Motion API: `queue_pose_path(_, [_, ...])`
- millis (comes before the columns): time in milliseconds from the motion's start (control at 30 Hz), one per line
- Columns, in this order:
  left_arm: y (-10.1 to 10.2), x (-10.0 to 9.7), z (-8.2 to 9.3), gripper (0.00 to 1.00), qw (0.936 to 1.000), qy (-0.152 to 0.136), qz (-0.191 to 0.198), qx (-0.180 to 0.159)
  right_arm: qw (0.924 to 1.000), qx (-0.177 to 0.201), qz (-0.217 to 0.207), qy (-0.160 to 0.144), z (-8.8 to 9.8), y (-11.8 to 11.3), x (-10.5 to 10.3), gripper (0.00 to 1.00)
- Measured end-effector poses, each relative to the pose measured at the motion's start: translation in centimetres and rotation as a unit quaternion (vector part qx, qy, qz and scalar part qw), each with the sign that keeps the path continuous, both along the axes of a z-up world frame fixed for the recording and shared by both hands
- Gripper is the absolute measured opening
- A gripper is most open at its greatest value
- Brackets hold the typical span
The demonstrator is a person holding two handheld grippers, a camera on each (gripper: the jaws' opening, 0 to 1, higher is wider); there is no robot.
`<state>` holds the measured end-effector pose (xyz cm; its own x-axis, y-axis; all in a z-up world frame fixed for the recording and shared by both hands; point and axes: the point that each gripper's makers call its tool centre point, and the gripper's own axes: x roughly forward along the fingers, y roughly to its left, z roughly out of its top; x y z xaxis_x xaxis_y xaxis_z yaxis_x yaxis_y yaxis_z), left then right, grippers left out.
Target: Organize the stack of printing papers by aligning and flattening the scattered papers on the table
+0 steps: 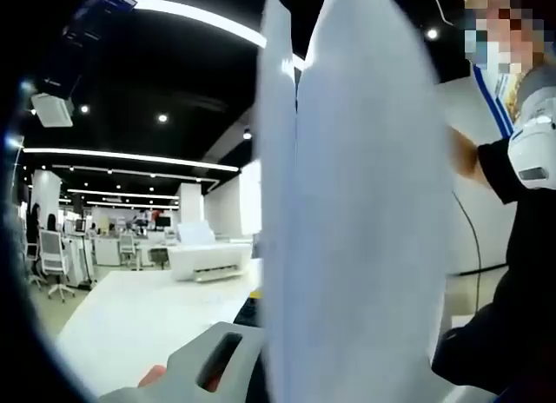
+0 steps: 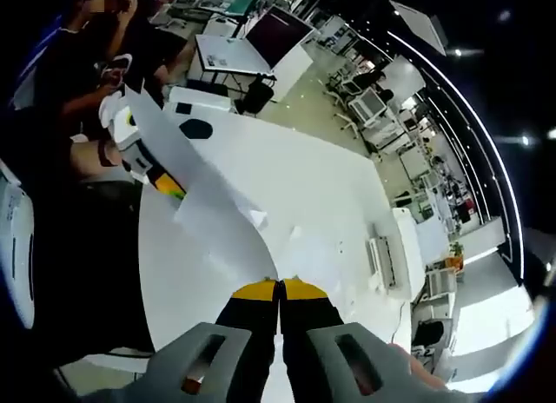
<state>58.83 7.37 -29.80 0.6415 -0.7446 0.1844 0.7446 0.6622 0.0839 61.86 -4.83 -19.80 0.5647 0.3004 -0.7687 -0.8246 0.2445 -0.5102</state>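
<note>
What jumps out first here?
The paper: it rises upright right in front of the left gripper view, and in the right gripper view it stretches from the right gripper, shut on its edge, to the left gripper. Behind lie the white table and a printer.

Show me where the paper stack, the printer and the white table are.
paper stack (image 1: 365, 229), left gripper view, the broad face of the sheets
printer (image 1: 208, 257), left gripper view, its front body
white table (image 2: 295, 186), right gripper view, a bare patch of the top
</note>
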Motion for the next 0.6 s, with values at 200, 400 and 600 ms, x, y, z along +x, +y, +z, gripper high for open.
queue_pose_path(200, [0.1,0.0,0.0,0.06,1.0,0.0,-0.002,-0.002,0.9999,-0.011,-0.001,0.006,-0.5,0.5,0.3,0.0])
queue_pose_path(400, [0.3,0.0,0.2,0.07,1.0,-0.002,-0.004,-0.008,0.9998,-0.017,0.0,0.009,-0.7,0.9,0.5,0.0])
queue_pose_path(600, [0.3,-0.1,0.2,0.1,0.9999,-0.004,-0.005,-0.011,0.9998,-0.019,-0.001,0.011,-0.8,1.2,0.7,0.0])
